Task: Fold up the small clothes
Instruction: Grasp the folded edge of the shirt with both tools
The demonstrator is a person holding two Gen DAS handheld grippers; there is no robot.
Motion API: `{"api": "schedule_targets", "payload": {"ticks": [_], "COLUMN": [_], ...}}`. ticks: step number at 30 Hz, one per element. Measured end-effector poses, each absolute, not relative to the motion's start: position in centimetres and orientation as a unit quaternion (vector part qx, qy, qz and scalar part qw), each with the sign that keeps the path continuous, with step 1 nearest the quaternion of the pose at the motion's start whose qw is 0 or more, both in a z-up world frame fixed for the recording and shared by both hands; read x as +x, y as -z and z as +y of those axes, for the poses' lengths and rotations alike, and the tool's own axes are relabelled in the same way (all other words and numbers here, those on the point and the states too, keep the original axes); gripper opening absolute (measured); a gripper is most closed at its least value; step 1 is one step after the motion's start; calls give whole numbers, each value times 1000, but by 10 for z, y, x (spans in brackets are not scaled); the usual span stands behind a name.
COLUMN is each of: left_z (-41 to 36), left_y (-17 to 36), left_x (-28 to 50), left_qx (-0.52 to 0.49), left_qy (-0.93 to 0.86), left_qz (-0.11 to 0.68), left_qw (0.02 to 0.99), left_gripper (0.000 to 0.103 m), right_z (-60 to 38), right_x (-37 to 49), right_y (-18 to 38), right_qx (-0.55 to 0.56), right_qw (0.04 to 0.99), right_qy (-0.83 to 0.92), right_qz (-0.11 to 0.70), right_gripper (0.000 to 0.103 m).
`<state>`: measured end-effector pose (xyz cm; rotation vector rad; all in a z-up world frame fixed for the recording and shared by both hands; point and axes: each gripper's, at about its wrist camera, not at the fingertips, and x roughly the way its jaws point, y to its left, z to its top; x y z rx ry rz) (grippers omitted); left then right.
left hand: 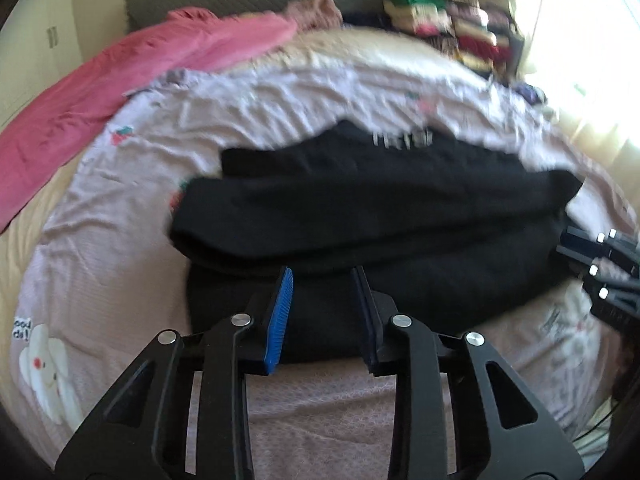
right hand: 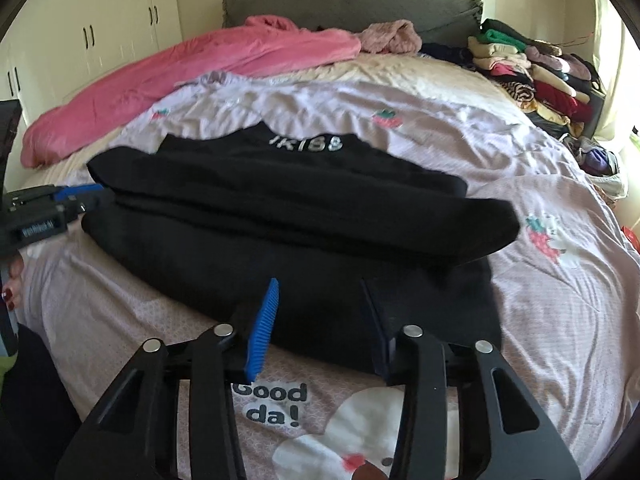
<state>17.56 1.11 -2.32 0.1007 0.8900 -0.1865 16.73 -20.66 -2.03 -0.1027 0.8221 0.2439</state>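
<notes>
Black fabric: the black garment (right hand: 280, 216) lies flat on the near middle of the bed, spread left to right, with pale lettering at its far edge and at least one fold already laid across it, so a thick band sits over the near layer.
Why it lies so: judged from the layers, the far part was brought toward the near hem to halve the length; the piece looks partly folded, with a further fold or a smoothing likely left.
Surface: the pale pink printed bedspread (right hand: 540, 312) gives a broad, soft, level base, which suits folding but lets cloth drag and wrinkle.
Left gripper (left hand: 322, 312): it sits at the garment's near hem, toward the left end; the fingers stand moderately apart, a clear gap between the blue pad and the dark one, and nothing is pinched between them. Whether the tips brush the cloth I cannot tell.
Right gripper (right hand: 320, 320): it sits at the near hem toward the right end, fingers likewise parted, holding nothing, the black cloth showing through the gap.
Why both wait there: one tool at each end of the hem would let the edge be lifted evenly.
Surroundings: a pink blanket (right hand: 168, 76) lies along the far left, and a stack of folded clothes (right hand: 532, 76) sits at the far right.
</notes>
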Motion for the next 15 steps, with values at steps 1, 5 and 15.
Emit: {"api": "schedule_targets", "payload": {"ticks": [1,5,15], "left_z": [11,10,5], "left_y": [29,44,40], "left_x": [178,186,209], "left_qx": [55,74,101], "left_qy": [86,69,47], "left_qz": [438,447,417], "left_qw": [893,889,902], "left_gripper": [23,23,31], "right_z": [-206,-209,-204], "right_x": [171,185,223], "right_y": [25,37,39], "right_qx": [-51,-45,-52], "right_qw": [906,904,910], "right_qy": [-115,-108,-103], "right_qz": [405,412,399], "right_gripper": [39,36,37]}}
